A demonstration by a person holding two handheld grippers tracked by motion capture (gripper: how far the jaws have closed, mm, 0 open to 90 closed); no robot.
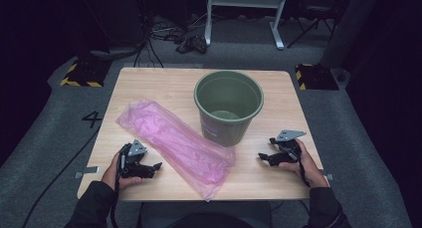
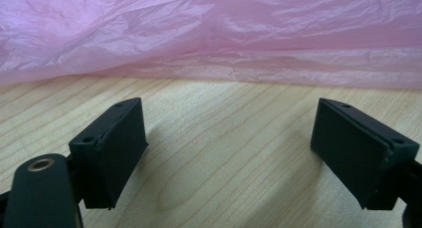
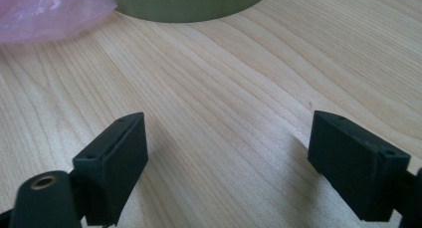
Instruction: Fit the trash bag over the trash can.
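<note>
At the near edge of the wooden table (image 1: 149, 83) the person's two forearms in dark sleeves come in from below, each hand wrapped around a gripper that rests low over the wood. The left gripper (image 1: 153, 167) sits near the front left corner, pointing toward the middle of the table, and its jaws stand spread wide with bare wood between them; in the left gripper view the left gripper (image 2: 229, 153) faces the long crinkled flank of the pink plastic bag (image 2: 214, 34), which lies just ahead of the jaws and apart from them. The right gripper (image 1: 262, 157) lies near the front right, pointing left toward the table's centre, a grey three-cornered plate on its top; its jaws are likewise spread and hold nothing. In the right gripper view the right gripper (image 3: 226, 158) looks across open wood grain at the foot of the green bucket (image 3: 191, 3) and a corner of the pink bag beside it. Between the two grippers, the pink plastic bag (image 1: 174, 141) lies flat and slantwise, one end overhanging the front edge of the table and the other reaching back toward the left. Its right side seems to touch the base of the green bucket (image 1: 228, 107), which stands upright and open-mouthed past the table's middle. Beyond the table lies grey carpet (image 1: 50, 113) with cables and a white frame's legs (image 1: 244, 14).
</note>
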